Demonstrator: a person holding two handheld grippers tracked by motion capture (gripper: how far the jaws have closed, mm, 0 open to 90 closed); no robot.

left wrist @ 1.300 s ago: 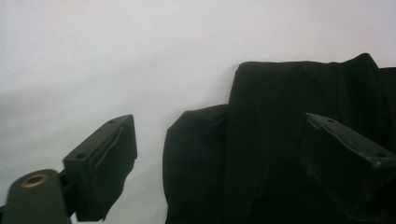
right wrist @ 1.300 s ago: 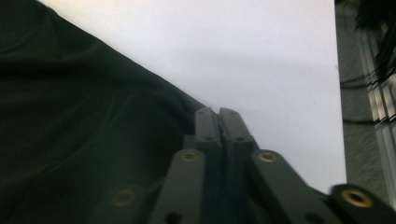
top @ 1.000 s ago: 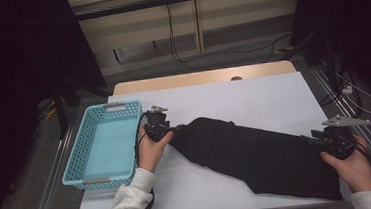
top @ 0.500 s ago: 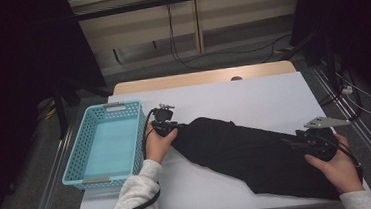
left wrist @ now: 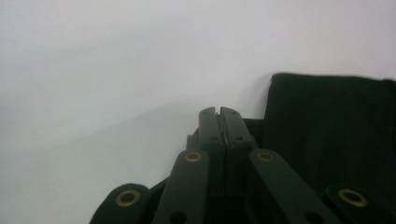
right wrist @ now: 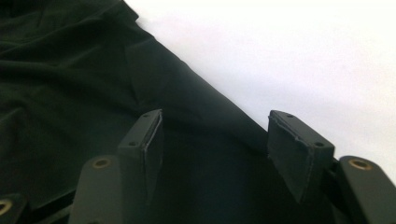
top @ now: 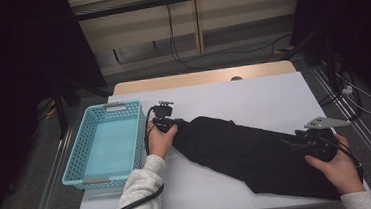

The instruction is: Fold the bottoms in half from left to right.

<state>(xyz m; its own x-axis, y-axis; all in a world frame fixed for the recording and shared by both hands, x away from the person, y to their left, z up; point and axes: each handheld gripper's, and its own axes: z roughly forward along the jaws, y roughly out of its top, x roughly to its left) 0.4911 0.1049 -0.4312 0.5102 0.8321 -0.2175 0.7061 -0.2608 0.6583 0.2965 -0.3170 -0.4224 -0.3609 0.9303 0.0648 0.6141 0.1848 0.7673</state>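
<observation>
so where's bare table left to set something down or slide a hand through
Free: the far strip of the white table beyond the black cloth, and the near patch between both forearms. The blue basket is empty too. Crowded: beside the left gripper and right gripper.

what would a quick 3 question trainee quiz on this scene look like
1. True or false: the left gripper has its jaws wide apart.
2. What lies on the table between the two grippers: (a) a black cloth, (b) a white towel, (c) a cardboard box?
3. On which side of the black cloth does the blue basket stand in the high view?

Key:
1. False. They are closed together at the cloth's edge; whether they pinch cloth cannot be told.
2. (a). The right gripper stands open over it.
3. The left, beside the left gripper.
</observation>
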